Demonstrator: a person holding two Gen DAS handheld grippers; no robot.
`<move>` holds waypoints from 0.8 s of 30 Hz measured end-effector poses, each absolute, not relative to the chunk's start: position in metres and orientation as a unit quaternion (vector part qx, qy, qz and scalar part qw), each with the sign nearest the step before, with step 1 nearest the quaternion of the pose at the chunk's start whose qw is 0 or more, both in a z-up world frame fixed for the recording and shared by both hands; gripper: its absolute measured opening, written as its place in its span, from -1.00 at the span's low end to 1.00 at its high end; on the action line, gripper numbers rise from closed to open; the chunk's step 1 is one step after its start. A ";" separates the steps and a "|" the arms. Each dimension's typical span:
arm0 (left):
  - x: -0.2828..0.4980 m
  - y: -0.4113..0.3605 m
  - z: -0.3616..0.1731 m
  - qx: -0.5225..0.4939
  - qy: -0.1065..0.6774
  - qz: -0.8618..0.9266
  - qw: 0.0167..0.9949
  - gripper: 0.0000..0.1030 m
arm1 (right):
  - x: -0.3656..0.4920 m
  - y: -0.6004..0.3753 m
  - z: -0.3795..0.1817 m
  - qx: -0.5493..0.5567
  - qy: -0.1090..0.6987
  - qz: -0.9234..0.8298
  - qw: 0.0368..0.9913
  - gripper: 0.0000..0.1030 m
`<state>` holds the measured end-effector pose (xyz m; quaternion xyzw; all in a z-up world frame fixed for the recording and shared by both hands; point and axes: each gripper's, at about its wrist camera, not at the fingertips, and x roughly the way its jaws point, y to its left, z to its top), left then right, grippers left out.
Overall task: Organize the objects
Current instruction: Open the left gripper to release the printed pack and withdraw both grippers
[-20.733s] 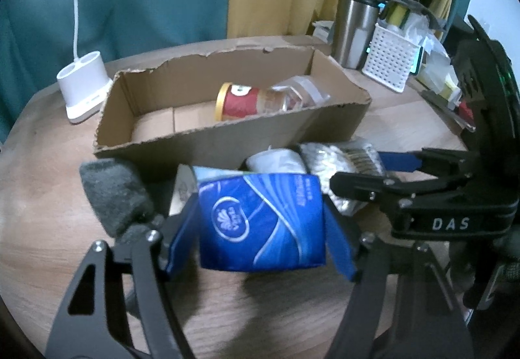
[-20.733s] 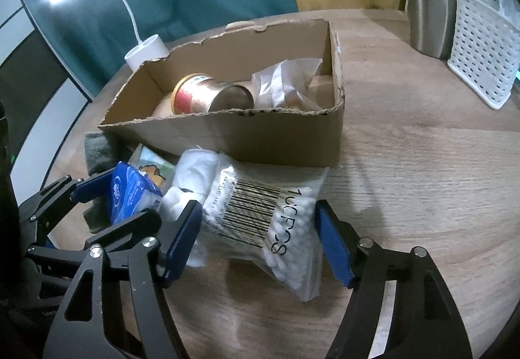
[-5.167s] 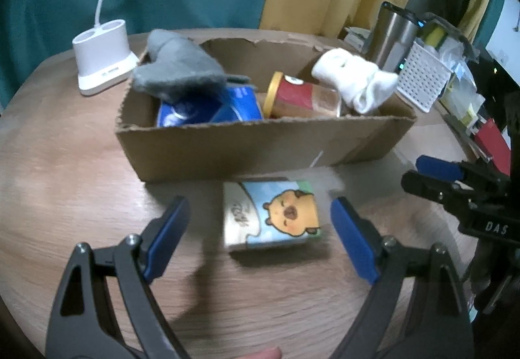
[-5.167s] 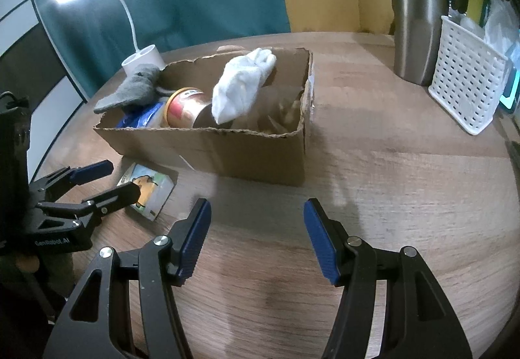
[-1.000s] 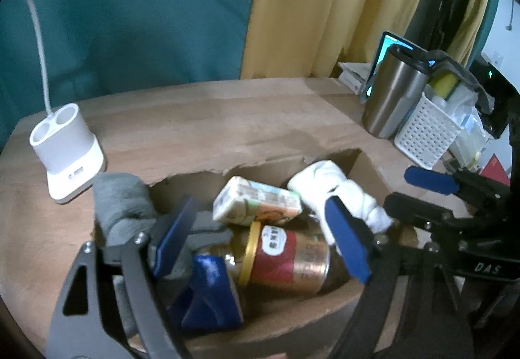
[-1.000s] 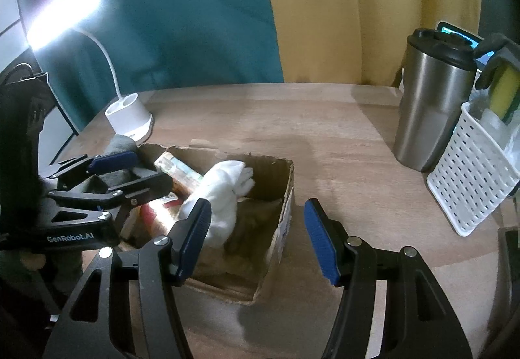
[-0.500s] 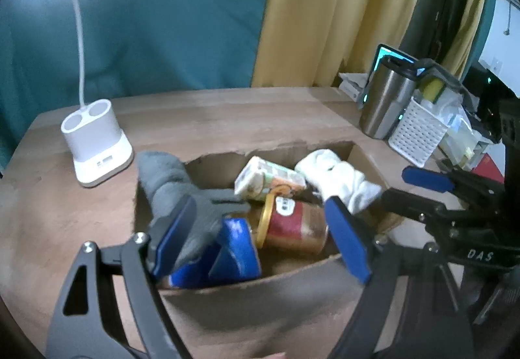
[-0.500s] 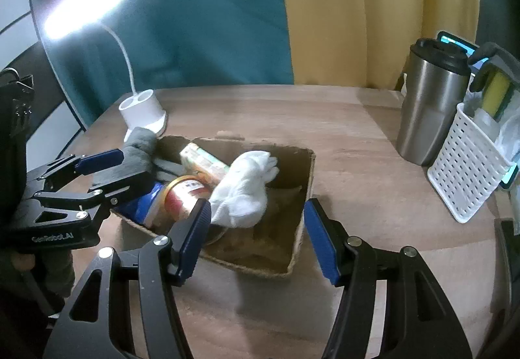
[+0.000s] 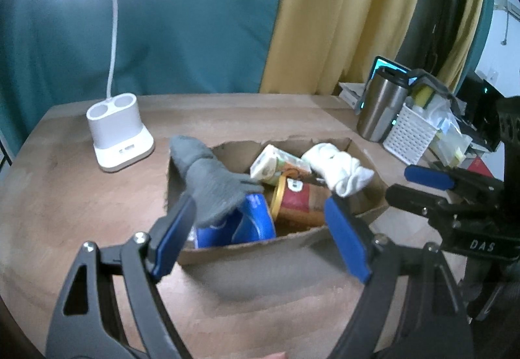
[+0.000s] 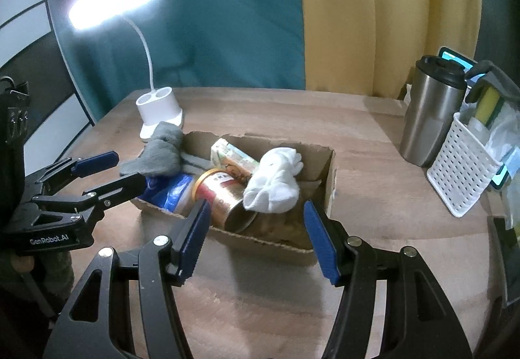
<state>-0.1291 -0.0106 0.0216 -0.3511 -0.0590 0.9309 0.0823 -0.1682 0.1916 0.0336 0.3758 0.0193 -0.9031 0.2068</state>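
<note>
Torn cardboard box crammed: grey sock, white sock, tin, blue pack. Left gripper, right gripper: both spread wide, empty.

Colours of box contents

Brown cardboard box: grey sock, white sock, blue packet, red-and-gold can; white perforated basket at 3 o'clock.

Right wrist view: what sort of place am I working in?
Probably a home desk or bedside table: a wooden tabletop with a lit gooseneck desk lamp, a steel travel tumbler, and curtains behind.
</note>
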 end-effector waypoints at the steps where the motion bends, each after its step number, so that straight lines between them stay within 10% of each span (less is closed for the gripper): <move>1: -0.126 -0.011 0.021 -0.351 -0.059 0.931 0.083 0.60 | -0.167 0.191 0.034 0.376 0.020 -0.903 0.206 0.22; 24: -0.065 -0.021 0.009 -0.346 -0.061 0.933 0.079 0.73 | -0.114 0.185 0.022 0.381 0.028 -0.903 0.197 0.40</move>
